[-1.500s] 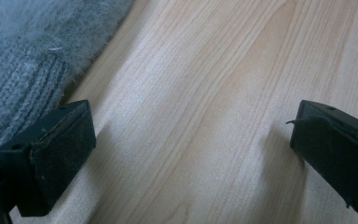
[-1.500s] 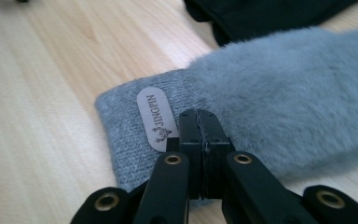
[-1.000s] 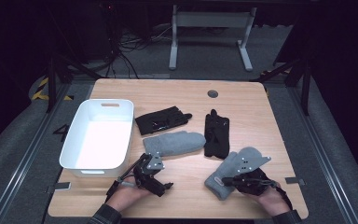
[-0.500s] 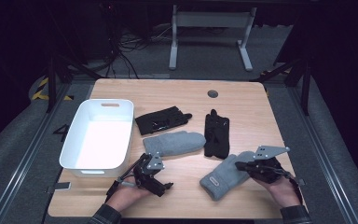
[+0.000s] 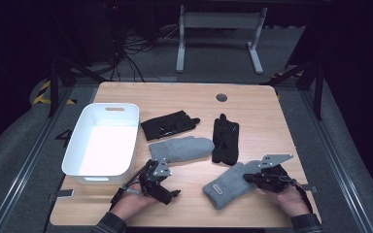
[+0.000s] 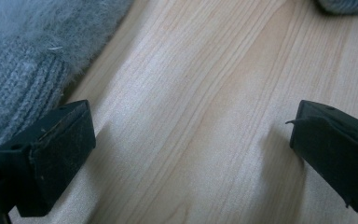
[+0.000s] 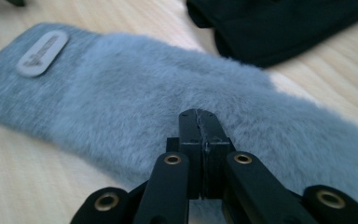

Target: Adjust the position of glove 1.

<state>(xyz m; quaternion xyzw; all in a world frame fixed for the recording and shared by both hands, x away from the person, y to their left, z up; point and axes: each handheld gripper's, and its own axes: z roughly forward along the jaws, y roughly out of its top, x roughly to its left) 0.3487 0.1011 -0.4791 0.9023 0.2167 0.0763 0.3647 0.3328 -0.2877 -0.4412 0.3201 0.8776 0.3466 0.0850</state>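
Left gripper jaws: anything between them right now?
Nothing held. Left gripper view shows the left gripper open over bare wooden table; the grey mitten's cuff lies beside one jaw.

Two hands are coming in from the near edge. The left hand (image 5: pixel 135 204) is holding the left gripper (image 5: pixel 162 182) low and pointing it to the far right. Its jaws are standing wide apart. The right hand (image 5: pixel 287 195) is holding the right gripper (image 5: pixel 248 178) and pointing it to the left. Its jaws are pressing tight together. A dark sleeve (image 5: pixel 305 222) is covering the right wrist.
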